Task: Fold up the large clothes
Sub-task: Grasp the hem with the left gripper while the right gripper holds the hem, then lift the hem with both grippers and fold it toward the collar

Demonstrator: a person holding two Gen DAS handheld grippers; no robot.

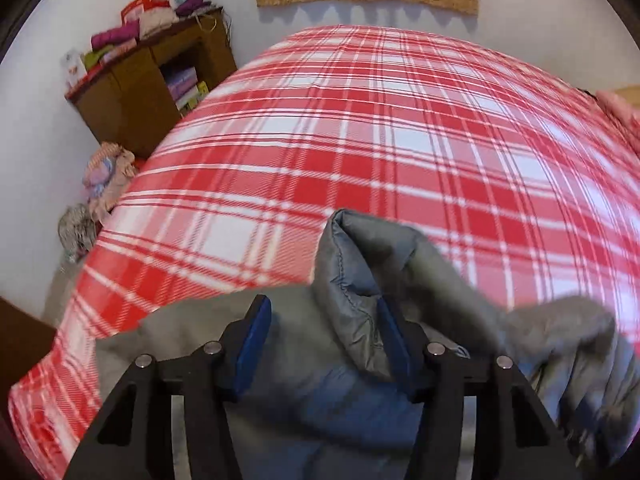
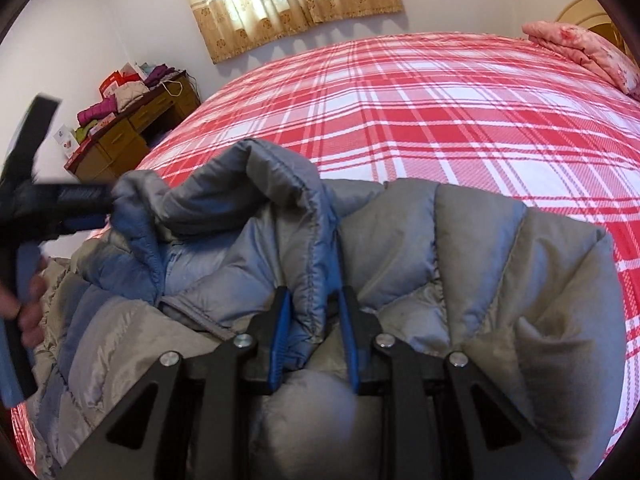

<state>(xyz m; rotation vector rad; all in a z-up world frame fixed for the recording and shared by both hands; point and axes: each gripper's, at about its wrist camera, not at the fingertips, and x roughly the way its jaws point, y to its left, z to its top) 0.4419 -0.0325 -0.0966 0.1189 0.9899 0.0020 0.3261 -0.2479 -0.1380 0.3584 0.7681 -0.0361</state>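
Right hand-held gripper [image 2: 312,312] clamps grey jacket [image 2: 460,248] edge; left hand-held gripper [image 1: 322,336] part-closed around collar fold.

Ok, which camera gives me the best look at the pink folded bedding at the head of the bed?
The right wrist view: the pink bedding lies in the upper right corner, sharp, with its stacked folds visible on the plaid bedspread. The left wrist view catches only a blurred pink sliver at the right edge.

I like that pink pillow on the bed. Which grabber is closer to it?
Right. The right gripper pinches the grey jacket on the side where the pink pillow lies. The left gripper is at the jacket's other end, farther from it.
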